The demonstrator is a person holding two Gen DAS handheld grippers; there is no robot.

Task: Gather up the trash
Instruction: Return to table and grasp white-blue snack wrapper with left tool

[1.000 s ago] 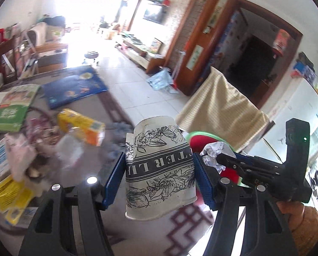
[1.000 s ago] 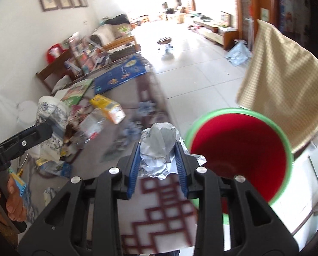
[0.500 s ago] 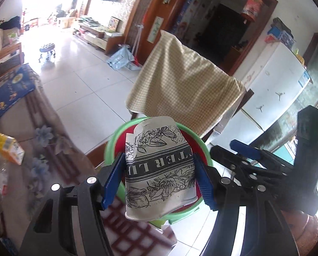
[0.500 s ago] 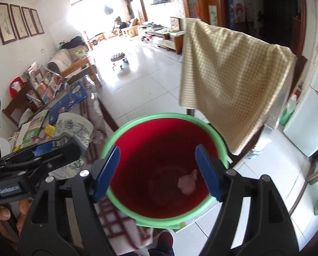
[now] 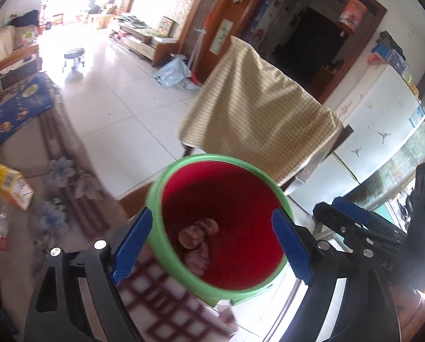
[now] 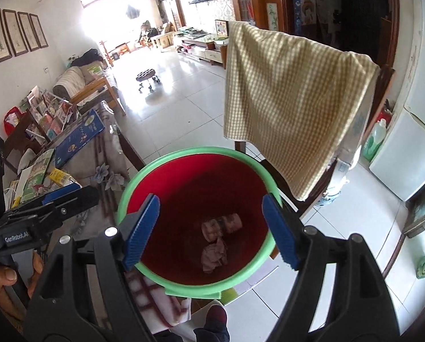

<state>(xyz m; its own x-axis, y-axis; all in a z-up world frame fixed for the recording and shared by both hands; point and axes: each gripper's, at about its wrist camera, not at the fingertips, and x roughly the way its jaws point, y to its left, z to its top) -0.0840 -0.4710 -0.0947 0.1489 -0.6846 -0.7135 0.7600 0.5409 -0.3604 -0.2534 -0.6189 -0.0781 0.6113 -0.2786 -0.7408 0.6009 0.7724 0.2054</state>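
A red bin with a green rim (image 5: pixel 212 158) (image 6: pixel 195 151) stands on the floor by the table's end. The paper cup (image 5: pixel 198 232) (image 6: pixel 222 225) lies on its bottom, with the crumpled foil wad (image 5: pixel 196 258) (image 6: pixel 213 255) beside it. My left gripper (image 5: pixel 209 245) is open and empty above the bin's mouth. My right gripper (image 6: pixel 209 229) is also open and empty above the bin. The right gripper also shows in the left wrist view (image 5: pixel 355 225), and the left gripper in the right wrist view (image 6: pixel 58 199).
A chair draped with a yellow checked cloth (image 5: pixel 258 108) (image 6: pixel 292 97) stands just behind the bin. The table (image 5: pixel 27 154) to the left carries a yellow carton (image 5: pixel 7 182), a blue box (image 6: pixel 78 136) and other litter. A white fridge (image 5: pixel 377 131) stands at right.
My left gripper swung from the table to over the bin, opened, and the paper cup dropped in. My right gripper opened earlier and its foil wad now lies in the bin.
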